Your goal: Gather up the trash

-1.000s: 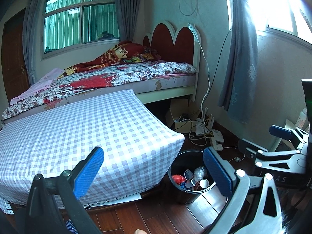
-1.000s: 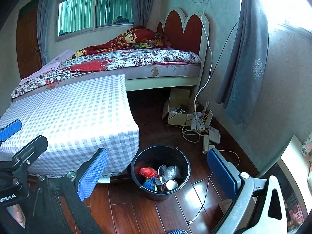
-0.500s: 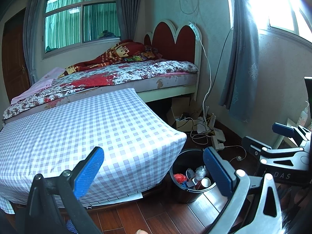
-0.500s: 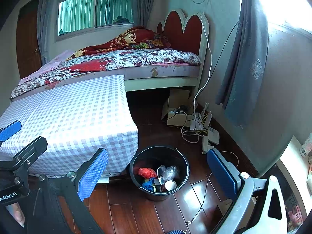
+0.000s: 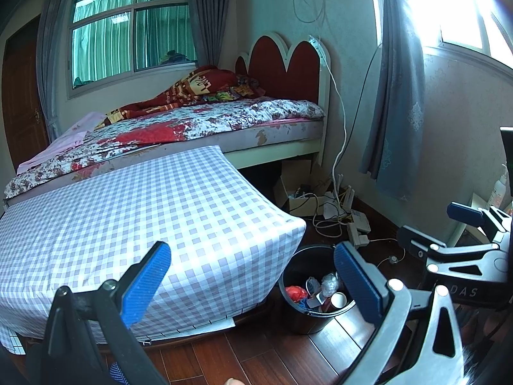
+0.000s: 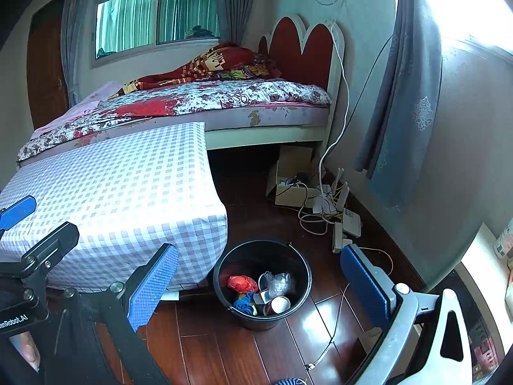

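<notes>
bucket (image 6: 224, 284) rim partly behind left claw (image 5: 253, 280), contents jumbled

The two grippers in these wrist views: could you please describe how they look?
Both the left gripper and the right gripper have two fingers faced with textured blue pads and silver screws. On each, one finger frame is black and the other light grey with a cut-out slot. White lettering marks the black bodies: partly hidden "DAS" on the right, "Robot.AI" on the left.

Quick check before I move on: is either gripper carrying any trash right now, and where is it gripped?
Nothing is held. The left gripper and right gripper are both open with nothing between their pads; the trash sits in the black bucket.
</notes>
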### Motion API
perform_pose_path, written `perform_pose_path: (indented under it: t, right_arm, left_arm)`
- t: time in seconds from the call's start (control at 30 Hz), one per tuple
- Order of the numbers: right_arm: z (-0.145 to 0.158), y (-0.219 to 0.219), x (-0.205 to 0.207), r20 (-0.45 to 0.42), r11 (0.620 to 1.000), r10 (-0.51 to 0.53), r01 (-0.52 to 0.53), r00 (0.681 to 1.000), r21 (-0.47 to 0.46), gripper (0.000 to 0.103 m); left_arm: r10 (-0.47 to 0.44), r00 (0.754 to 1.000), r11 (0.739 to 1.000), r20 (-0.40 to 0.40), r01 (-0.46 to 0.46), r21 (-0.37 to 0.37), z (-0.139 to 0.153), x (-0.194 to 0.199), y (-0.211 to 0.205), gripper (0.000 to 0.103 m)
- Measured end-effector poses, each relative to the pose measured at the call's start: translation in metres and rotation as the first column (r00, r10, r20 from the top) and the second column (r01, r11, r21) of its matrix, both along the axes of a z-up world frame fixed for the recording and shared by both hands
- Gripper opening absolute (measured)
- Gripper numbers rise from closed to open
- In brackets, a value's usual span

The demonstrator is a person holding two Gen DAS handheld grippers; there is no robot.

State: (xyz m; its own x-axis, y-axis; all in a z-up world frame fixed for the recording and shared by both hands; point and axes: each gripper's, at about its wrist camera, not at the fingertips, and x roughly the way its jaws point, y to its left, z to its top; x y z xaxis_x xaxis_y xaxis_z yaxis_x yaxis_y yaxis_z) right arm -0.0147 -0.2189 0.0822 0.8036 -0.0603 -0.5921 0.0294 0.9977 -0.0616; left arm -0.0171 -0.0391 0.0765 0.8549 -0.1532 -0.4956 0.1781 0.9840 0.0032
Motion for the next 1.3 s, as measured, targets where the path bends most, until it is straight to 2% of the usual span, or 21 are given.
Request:
perform_pose_path:
  t: [1.3]
  right_arm:
    - [-0.0051,0.0093,-0.0016,-0.02,1.0,0.004,-0.004,1.0,0.002,0.102]
  left_arm:
    - [-0.02,1.0,1.0,0.01,0.02,0.012,-0.0011,-0.005,0.0039,0.102]
